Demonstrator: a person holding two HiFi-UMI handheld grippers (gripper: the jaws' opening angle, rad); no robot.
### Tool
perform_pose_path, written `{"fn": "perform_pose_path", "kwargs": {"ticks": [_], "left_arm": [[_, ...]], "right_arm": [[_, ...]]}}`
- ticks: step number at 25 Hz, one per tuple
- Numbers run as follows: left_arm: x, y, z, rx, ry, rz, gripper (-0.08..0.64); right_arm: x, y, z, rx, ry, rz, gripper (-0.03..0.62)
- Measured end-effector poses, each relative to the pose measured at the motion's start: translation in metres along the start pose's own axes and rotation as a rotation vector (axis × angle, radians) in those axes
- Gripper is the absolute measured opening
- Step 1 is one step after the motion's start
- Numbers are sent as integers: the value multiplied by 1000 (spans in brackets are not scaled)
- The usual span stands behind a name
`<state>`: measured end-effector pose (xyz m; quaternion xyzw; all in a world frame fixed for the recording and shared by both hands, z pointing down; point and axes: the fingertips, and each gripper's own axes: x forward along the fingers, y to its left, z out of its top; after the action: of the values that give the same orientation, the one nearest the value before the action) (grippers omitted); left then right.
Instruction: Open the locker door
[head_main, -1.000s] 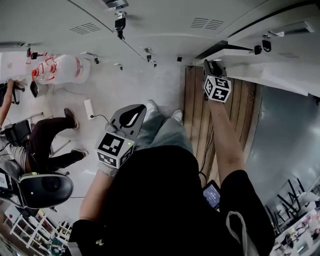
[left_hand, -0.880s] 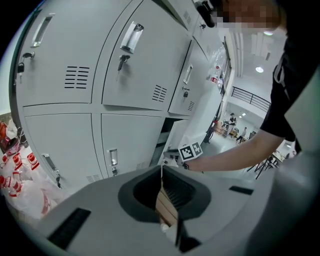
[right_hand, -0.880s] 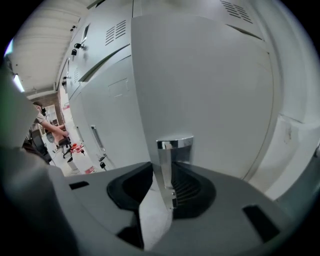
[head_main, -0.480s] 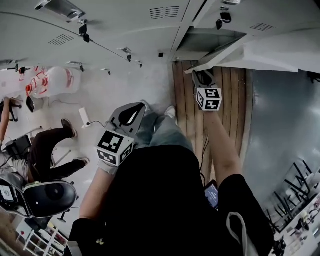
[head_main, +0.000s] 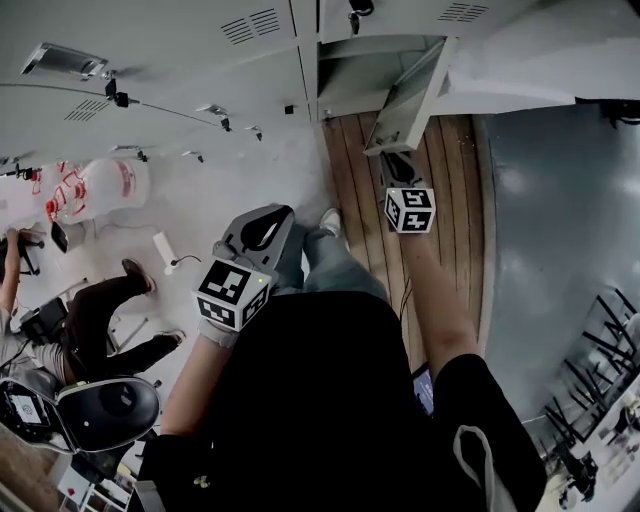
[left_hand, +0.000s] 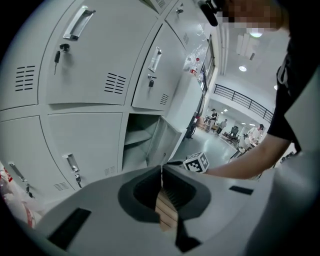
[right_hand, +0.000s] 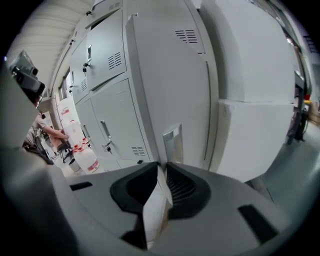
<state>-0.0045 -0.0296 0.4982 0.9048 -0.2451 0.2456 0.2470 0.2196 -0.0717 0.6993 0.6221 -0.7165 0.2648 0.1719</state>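
The grey locker door (head_main: 405, 95) stands swung out from its locker (head_main: 365, 70), whose inside and shelf (left_hand: 136, 137) show in the left gripper view. My right gripper (head_main: 396, 160) is at the door's free edge, just below its metal handle plate (right_hand: 172, 142). Its jaws are closing, nearly together, and the door's pale edge (right_hand: 155, 210) runs down between them. My left gripper (head_main: 280, 212) hangs at my left, away from the lockers, shut with nothing in it (left_hand: 161, 167).
Closed grey lockers (head_main: 150, 60) with keys and handles fill the wall to the left. A wooden floor strip (head_main: 360, 200) lies below the open locker. A seated person (head_main: 90, 310), a large water bottle (head_main: 100, 185), a black chair (head_main: 105, 410) and a floor cable are at the left.
The locker door has swung further out from the locker. My right gripper has moved with its edge, back toward my body. The left gripper has kept its place.
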Motion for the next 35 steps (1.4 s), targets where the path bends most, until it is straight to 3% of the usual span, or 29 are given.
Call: {"fn": "perform_pose_path", "kwargs": {"ticks": [12, 25, 31, 35], "left_arm": [[41, -31, 8, 49, 30, -91, 25], [58, -40, 18, 79, 41, -130, 25], [48, -35, 19, 69, 15, -109, 25], [37, -26, 20, 50, -11, -73, 25]], "right_arm": [[-45, -66, -19, 50, 11, -128, 64], [-76, -126, -17, 146, -11, -284, 52], [-95, -115, -10, 148, -13, -272, 52], [-103, -90, 7, 138, -23, -204, 52]]}}
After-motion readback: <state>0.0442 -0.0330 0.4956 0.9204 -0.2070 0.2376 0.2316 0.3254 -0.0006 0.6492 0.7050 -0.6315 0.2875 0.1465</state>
